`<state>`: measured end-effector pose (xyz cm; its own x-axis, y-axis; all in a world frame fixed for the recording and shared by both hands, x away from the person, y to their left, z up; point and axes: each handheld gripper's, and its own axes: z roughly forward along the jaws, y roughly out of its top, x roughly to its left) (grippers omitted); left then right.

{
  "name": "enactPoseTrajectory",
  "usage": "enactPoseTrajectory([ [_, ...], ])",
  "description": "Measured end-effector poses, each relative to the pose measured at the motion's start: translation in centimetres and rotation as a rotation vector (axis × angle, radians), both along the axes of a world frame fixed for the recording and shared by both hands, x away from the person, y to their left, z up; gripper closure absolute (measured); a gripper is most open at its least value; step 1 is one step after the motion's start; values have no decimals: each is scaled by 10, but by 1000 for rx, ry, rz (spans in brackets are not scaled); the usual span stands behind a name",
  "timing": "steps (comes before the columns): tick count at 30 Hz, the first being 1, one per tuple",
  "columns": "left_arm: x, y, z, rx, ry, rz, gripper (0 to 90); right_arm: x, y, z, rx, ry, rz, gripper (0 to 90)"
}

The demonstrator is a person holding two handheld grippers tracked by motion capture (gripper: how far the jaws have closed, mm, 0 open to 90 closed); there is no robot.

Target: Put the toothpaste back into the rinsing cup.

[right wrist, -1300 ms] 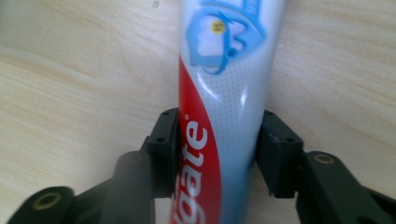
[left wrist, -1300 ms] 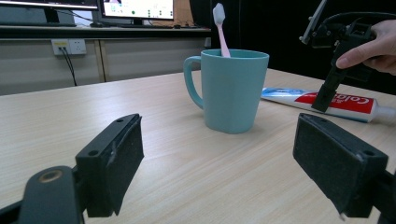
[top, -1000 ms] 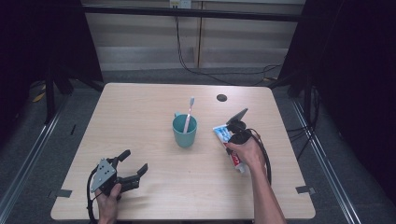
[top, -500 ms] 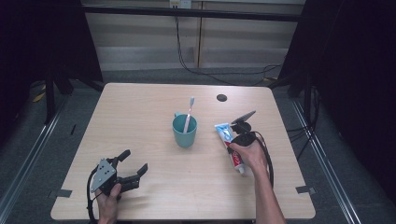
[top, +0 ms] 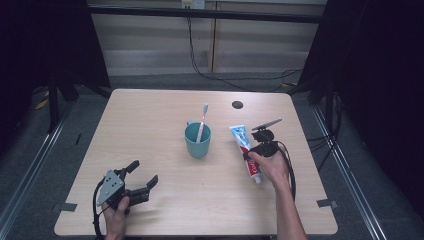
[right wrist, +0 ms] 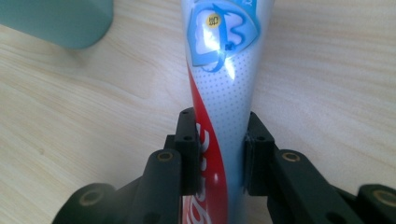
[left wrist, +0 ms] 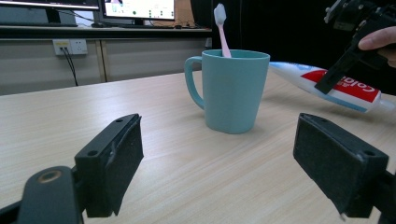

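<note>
Two grippers: right gripper point(right wrist: 218, 156) clamped on white-red plastic toothpaste tube point(right wrist: 217, 70), left gripper point(left wrist: 233, 172) idle, jaws wide and empty; grasp done, next lift it toward teal plastic mug point(top: 197, 141).

The teal mug point(top: 197, 140) stands upright near the middle of the wooden table point(top: 150, 125), its handle turned away toward the far wall. A pink toothbrush point(top: 202, 122) stands inside the mug, leaning on the rim with its white bristle head up. Beyond the mug and off to its right, a small dark round hole point(top: 237, 105) sits in the tabletop near the far edge. Past the table behind the mug, black cables point(top: 200, 65) hang down the pale wall panels to the floor.
</note>
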<state>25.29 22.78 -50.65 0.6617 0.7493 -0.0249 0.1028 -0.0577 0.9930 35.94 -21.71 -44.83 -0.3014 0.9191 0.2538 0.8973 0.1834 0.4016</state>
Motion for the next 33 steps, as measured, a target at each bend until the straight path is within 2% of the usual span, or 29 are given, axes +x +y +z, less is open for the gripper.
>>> enactPoseTrajectory([
  [1, 0, 0, 0, -4, 1, 0, 158, -1, -1, 2, 5, -16, 3, 723],
  [3, 0, 0, 0, 2, -3, -6, 159, -2, -1, 6, 24, -22, -8, 723],
  [4, -1, -1, 0, -14, 7, 11, 159, -3, -1, 7, 29, -37, -11, 723],
  [8, -1, -1, 0, -14, 8, 8, 159, -6, -3, 11, 57, -91, -19, 724],
  [11, 0, 0, 0, -2, 1, -2, 159, -9, -2, 15, 64, -117, -6, 724],
  [14, -1, -1, 0, -12, 5, 7, 159, -11, -3, 17, 87, -150, -2, 724],
  [22, -1, -1, 0, -8, 3, 3, 159, -16, -5, 25, 128, -272, 14, 724],
  [29, -1, -1, 0, -11, 6, 8, 159, -24, -9, 34, 165, -405, 28, 723],
  [33, -1, -1, 0, -9, 4, 6, 159, -26, -9, 37, 187, -457, 28, 723],
])
